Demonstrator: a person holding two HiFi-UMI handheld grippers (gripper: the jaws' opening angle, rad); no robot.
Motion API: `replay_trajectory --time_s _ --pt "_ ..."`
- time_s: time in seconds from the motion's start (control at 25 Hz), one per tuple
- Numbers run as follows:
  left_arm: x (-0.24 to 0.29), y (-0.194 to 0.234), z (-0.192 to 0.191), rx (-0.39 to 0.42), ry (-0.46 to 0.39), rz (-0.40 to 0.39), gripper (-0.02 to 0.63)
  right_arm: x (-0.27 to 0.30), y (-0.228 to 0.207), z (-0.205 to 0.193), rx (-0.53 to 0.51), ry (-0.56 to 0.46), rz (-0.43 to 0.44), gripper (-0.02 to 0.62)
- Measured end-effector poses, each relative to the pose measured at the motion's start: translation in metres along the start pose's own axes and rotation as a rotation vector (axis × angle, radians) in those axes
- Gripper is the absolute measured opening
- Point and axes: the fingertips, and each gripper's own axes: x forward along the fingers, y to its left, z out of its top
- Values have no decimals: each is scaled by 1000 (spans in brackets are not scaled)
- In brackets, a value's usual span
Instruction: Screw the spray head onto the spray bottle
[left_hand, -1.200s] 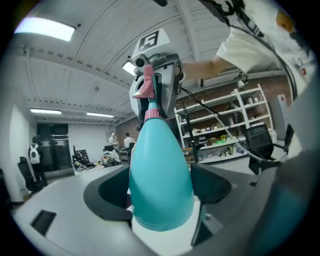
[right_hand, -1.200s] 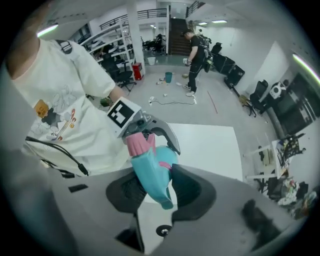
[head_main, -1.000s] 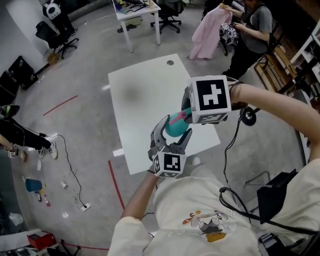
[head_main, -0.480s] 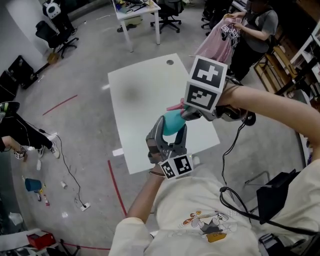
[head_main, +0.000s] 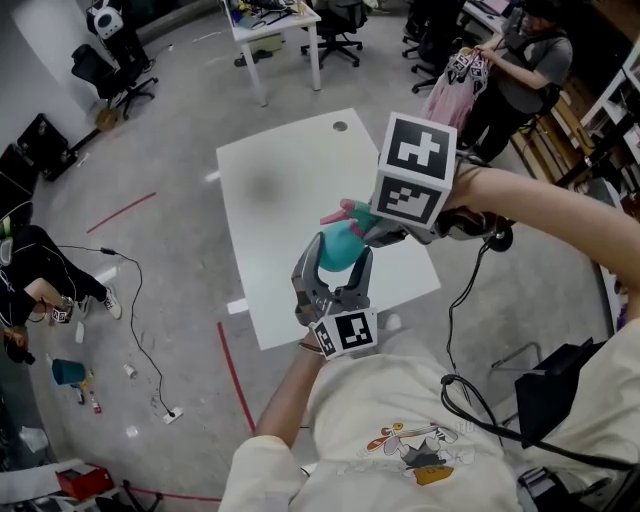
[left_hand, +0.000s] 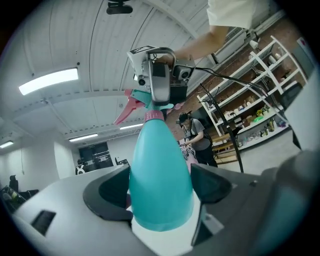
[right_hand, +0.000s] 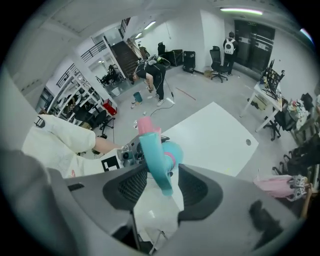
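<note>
Head view: your left gripper (head_main: 338, 256) is clamped on the belly of the teal spray bottle (head_main: 343, 248), held in the air above the white table (head_main: 280, 170). The spray head (head_main: 352, 213) sits at the bottle's twelve o'clock, its pink tip (head_main: 332, 214) pointing toward ten o'clock. Your right gripper (head_main: 383, 231) reaches it from two o'clock.

Left gripper view: both pads press the bottle's sides, and the pink collar (left_hand: 154, 115) looks square on the neck. Hold that clamp firm and steady so the bottle cannot spin when you twist.

Right gripper view: these jaws have just been opening. They stand apart with the spray head between them, and a gap shows on the three o'clock side. I judge this a regrip between turns. Roll your wrist back and close on the head low near the collar, not on the pink tip. Then turn about the bottle's axis without tilting, or the thread may cross. How far the collar is threaded on I cannot tell.
</note>
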Motion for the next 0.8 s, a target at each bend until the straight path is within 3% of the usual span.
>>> replay_trajectory --time_s 0.16,0.28,0.4,0.6,0.8 --pt "3 11 -10 -59 16 -24 390 -11 2 5 -29 -15 -11 187" --pt "7 12 -22 -135 24 -105 390 -19 -1 5 -52 -18 -36 187" --pt "6 7 -32 -195 16 -251 390 -27 -3 4 -101 -13 -65 187" --pt "-9 -11 -36 -312 4 -618 390 -43 -11 9 -156 -63 -99 187" --pt "-20 -10 -34 -474 -11 -815 388 -50 0 16 -311 -132 -28 187"
